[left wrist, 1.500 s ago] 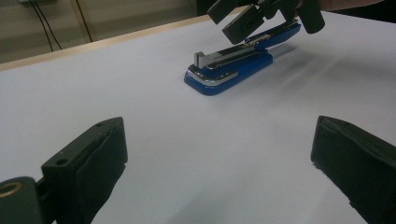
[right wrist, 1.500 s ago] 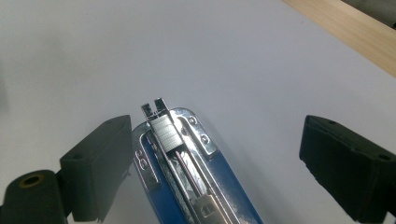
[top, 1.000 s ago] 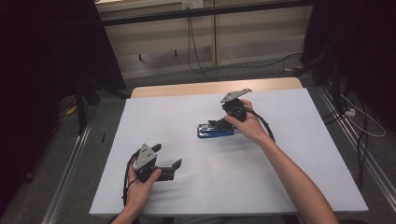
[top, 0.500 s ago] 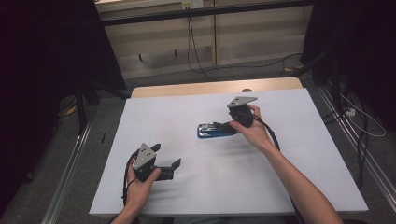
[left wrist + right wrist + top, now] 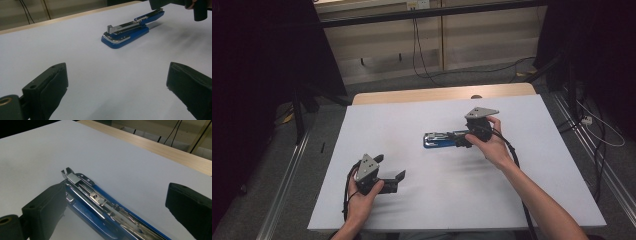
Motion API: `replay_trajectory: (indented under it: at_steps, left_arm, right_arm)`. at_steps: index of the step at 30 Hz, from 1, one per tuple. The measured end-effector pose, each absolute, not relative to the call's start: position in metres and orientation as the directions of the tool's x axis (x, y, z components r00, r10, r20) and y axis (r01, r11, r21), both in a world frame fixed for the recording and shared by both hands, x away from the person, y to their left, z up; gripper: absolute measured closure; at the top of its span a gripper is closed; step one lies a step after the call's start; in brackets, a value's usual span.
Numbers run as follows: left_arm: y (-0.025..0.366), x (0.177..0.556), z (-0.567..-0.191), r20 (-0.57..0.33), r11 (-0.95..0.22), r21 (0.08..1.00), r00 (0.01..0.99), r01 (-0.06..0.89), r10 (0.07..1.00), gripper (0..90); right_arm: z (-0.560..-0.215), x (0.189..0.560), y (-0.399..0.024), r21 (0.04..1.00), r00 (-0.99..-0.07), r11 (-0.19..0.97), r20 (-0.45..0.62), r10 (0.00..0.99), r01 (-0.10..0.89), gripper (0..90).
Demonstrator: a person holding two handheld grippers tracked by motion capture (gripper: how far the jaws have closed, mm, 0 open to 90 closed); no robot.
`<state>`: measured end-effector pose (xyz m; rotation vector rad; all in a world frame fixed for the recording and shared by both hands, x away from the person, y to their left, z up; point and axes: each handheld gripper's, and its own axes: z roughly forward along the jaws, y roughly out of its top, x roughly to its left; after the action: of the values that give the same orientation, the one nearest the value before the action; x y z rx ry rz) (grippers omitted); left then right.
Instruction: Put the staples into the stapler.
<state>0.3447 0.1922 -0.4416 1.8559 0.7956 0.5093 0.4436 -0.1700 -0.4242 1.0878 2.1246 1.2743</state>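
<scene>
While its two black jaws stand wide apart, the right gripper [image 5: 460,141] sits at the right-hand end of a blue stapler [image 5: 443,139], held by the person's right hand [image 5: 492,146] near the middle of the table. In the right gripper view, the stapler [image 5: 105,212] runs up between the jaws with its chrome staple channel [image 5: 86,190] exposed and pointing away; one jaw lies just beside the stapler's flank, but whether it touches cannot be told, and the other jaw is well clear on the far side. Nothing is clamped.

The left gripper [image 5: 393,176] rests low on the table's near left part, in the person's left hand [image 5: 359,200], its jaws likewise spread wide with only bare surface between them. In the left gripper view, the stapler [image 5: 126,31] lies well ahead of those jaws, its blue base flat on the sheet and its upper arm raised at a slant toward the right gripper [image 5: 160,3] at the far end.

The stapler lies on a white cover [image 5: 412,125] that spans most of the table, well apart from the left gripper. Beyond the cover, a strip of pale wooden tabletop [image 5: 412,95] shows along the far edge. Black cables [image 5: 417,40] hang past the wall panels behind it.
</scene>
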Motion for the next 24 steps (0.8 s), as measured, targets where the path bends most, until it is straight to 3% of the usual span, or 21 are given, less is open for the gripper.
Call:
replay_trajectory:
  at_steps: [24]
  left_arm:
    - [0.193,0.343,-0.438,-0.023,-0.25,0.924,0.694,0.289,0.72,3.7]
  right_arm:
    - [-0.428,0.409,-0.204,0.901,-0.52,0.211,0.019,0.854,0.379,3.1]
